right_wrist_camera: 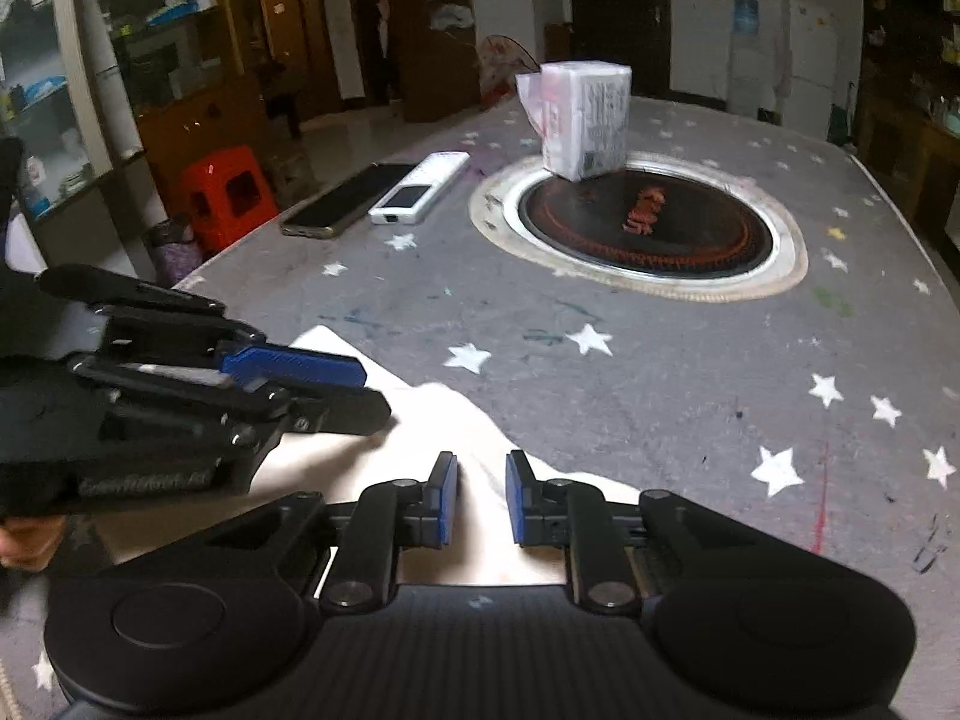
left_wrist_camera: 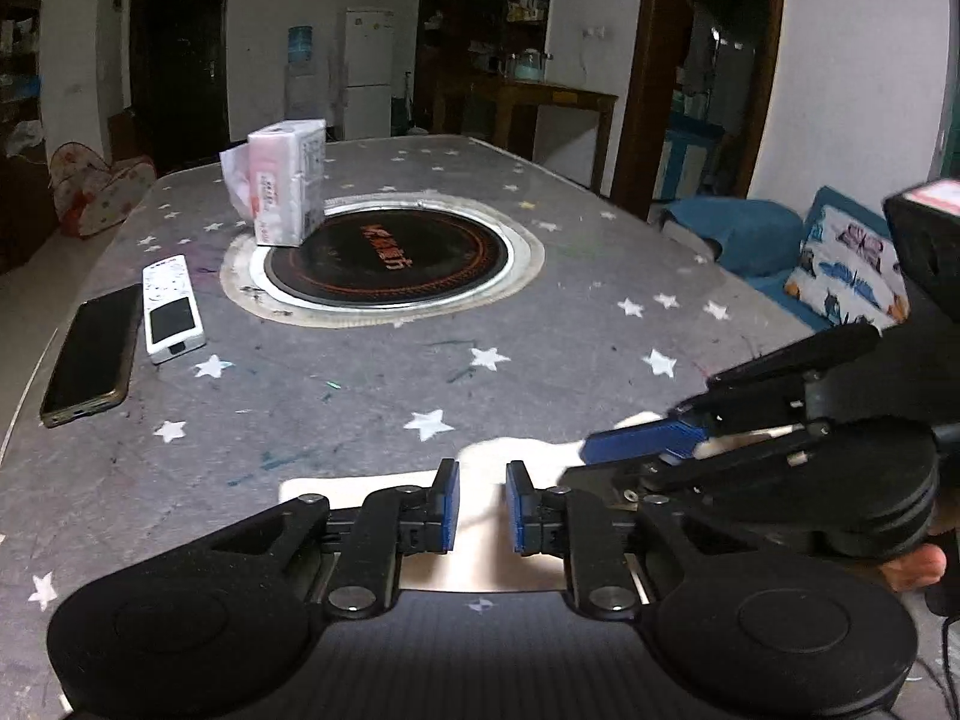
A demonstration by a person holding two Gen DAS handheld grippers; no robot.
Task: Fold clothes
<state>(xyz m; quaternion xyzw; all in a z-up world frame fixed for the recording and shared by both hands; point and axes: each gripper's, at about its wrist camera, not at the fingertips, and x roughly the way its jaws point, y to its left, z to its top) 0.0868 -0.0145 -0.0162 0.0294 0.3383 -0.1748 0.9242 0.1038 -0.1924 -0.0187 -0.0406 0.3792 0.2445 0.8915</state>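
A white garment (left_wrist_camera: 480,474) lies flat on the near edge of the grey star-patterned table (left_wrist_camera: 540,348); it also shows in the right wrist view (right_wrist_camera: 456,420). My left gripper (left_wrist_camera: 482,507) hovers low over it with its blue pads a small gap apart, nothing between them. My right gripper (right_wrist_camera: 481,501) is also slightly open just over the cloth. In the left wrist view the right gripper (left_wrist_camera: 654,450) comes in from the right over the cloth's edge. In the right wrist view the left gripper (right_wrist_camera: 336,387) comes in from the left.
A round black hotplate (left_wrist_camera: 387,258) is set in the table's middle, with a tissue pack (left_wrist_camera: 282,189) on its far-left rim. A white remote (left_wrist_camera: 171,309) and a phone (left_wrist_camera: 93,354) lie at the left edge. A red stool (right_wrist_camera: 228,192) stands on the floor beside the table.
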